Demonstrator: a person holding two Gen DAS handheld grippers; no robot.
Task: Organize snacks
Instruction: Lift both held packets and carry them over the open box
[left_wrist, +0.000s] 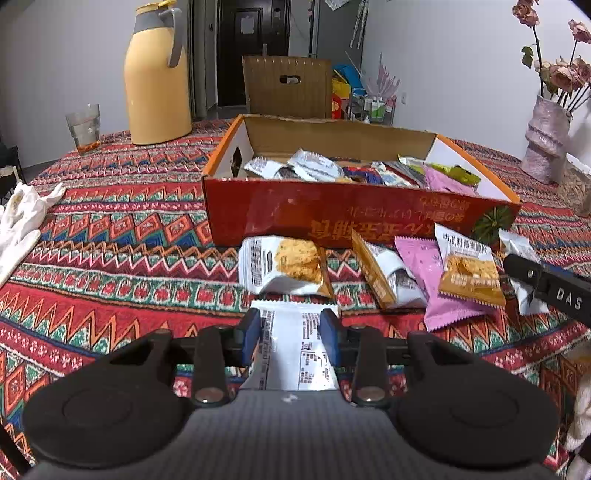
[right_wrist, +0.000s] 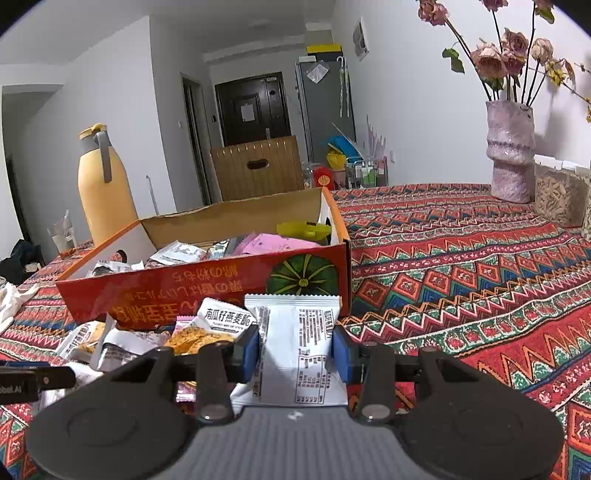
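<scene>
An orange cardboard box (left_wrist: 332, 218) stands on the patterned tablecloth with several snack packets inside; it also shows in the right wrist view (right_wrist: 207, 288). Several loose packets lie in front of it: a white and orange one (left_wrist: 284, 264), a pink one (left_wrist: 439, 291). My left gripper (left_wrist: 290, 334) is shut on a white snack packet (left_wrist: 295, 350), held just above the cloth in front of the box. My right gripper (right_wrist: 295, 350) is shut on another white snack packet (right_wrist: 299, 339) near the box's right front corner. The right gripper's body shows at the right edge of the left wrist view (left_wrist: 550, 286).
A yellow thermos jug (left_wrist: 157, 77) and a glass (left_wrist: 84, 127) stand at the back left. A pink vase with flowers (right_wrist: 511, 151) and a clear container (right_wrist: 557, 199) stand at the back right. A white cloth (left_wrist: 22, 218) lies at the left. A wooden chair back (left_wrist: 291, 86) is behind the table.
</scene>
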